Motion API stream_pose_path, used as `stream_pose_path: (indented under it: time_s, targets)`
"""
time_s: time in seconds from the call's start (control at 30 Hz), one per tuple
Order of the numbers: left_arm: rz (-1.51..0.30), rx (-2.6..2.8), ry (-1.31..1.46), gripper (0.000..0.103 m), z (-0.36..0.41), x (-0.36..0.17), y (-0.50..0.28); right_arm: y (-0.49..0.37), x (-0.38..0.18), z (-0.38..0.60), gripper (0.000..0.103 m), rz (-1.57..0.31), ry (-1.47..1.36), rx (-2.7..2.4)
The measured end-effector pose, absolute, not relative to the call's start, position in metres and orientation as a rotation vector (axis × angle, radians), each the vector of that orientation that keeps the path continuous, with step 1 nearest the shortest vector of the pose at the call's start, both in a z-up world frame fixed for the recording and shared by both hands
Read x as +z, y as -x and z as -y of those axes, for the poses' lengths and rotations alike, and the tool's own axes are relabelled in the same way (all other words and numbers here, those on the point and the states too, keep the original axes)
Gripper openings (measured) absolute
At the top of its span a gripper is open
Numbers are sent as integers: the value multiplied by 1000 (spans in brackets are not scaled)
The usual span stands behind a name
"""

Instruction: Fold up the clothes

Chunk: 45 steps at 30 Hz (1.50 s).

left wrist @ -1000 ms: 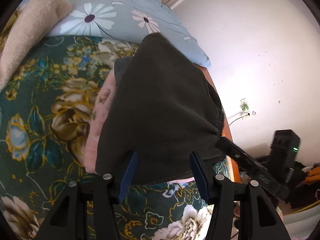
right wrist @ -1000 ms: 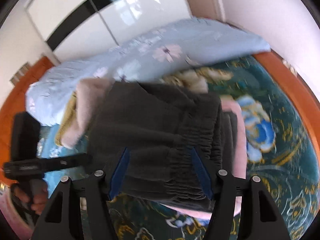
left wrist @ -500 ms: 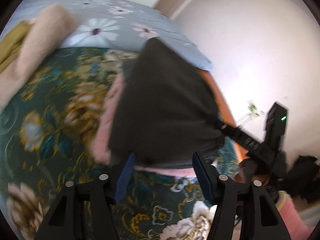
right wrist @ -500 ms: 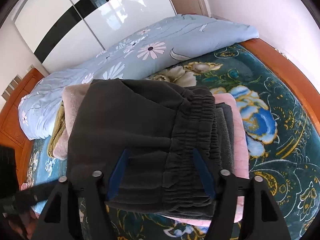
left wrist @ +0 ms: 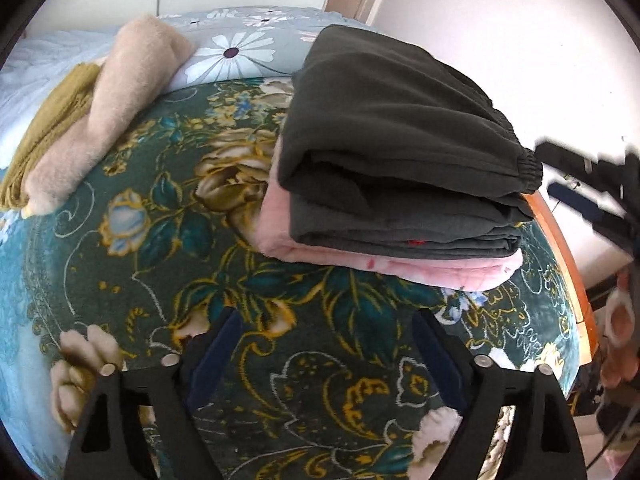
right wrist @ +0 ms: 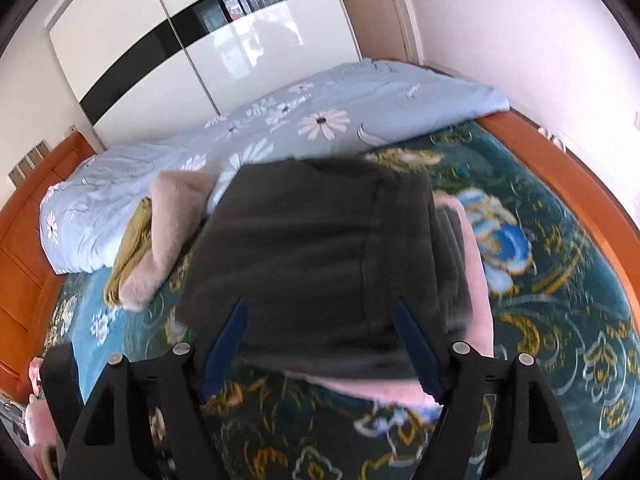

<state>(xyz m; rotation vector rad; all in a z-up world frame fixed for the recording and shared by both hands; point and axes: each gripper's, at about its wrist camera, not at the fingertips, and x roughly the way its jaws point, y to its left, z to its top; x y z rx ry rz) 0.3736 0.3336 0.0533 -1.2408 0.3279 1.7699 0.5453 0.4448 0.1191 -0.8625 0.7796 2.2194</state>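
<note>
A green flowered blanket [left wrist: 168, 240] covers the bed. On it lies a pink folded garment [left wrist: 400, 264], and the folded dark trousers [left wrist: 392, 128] rest on top. The left gripper [left wrist: 326, 344] and right gripper [right wrist: 320, 340] are wide open, holding nothing.

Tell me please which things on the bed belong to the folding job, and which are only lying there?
Part of the job:
- folded dark trousers, top of the stack
- folded pink garment, at the bottom of the stack
- left gripper and right gripper, both open

Just lying about:
- beige fleece
- mustard cloth
- daisy duvet
- floral blanket
</note>
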Motion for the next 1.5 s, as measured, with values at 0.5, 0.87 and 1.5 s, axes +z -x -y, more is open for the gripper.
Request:
stream_pose_path:
  time_s: [0.5, 0.87, 1.5]
  targets:
    - [-315, 1783, 1316, 103, -321, 47, -356, -547, 63, -440, 90, -909, 1021, 1976]
    - [-300, 1782, 1345, 103, -317, 46, -351, -540, 59, -440, 103, -853, 994, 1868]
    - [-201, 1736, 1363, 103, -310, 38, -335, -503, 64, -430, 103, -750, 1080, 1752]
